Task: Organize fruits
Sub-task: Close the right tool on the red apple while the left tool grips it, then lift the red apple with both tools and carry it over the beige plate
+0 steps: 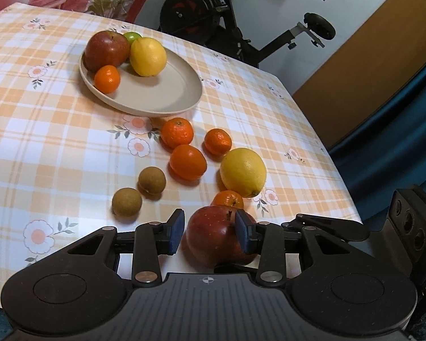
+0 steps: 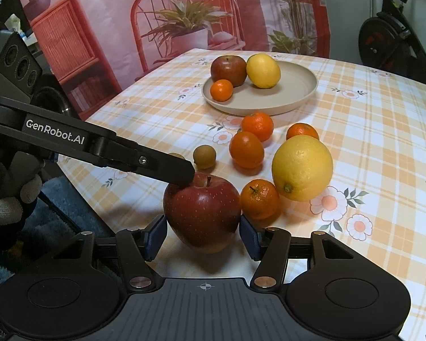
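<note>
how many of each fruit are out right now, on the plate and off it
red apples: 2 (near apple, one on the plate)
lemons: 2 ()
mandarins: 5 (first)
small brown fruits: 2 ()
green fruit: 1 (, behind the plate's apple)
total: 12

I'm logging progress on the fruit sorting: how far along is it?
Done: an apple, a lemon, a tangerine and a green fruit sit on the plate.
In hand: the right claw has its pads on the red apple, not yet lifted; the left claw touches its top.
Left: that apple, four loose tangerines, the second lemon, two brown fruits.
</note>
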### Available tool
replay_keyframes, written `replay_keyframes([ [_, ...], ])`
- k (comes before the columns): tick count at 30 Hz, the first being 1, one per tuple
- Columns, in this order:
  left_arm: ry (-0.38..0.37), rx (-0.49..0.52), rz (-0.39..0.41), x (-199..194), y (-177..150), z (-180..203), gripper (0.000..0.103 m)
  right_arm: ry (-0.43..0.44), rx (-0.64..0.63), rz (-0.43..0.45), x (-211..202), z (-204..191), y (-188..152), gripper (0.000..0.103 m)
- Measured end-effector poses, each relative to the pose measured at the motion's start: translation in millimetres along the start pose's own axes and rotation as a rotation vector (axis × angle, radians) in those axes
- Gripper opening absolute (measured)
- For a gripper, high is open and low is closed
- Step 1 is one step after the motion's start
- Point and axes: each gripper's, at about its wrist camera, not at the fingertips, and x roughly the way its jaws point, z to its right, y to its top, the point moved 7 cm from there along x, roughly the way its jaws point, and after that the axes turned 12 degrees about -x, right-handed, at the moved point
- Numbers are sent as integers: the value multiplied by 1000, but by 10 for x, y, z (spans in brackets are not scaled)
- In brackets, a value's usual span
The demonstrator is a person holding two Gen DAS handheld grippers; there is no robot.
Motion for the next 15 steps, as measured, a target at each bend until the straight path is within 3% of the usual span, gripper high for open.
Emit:
replay_keyframes([
  [15, -50, -7, -25, 54, -37, 35, 42, -2, 5, 1, 27, 8, -1, 54],
])
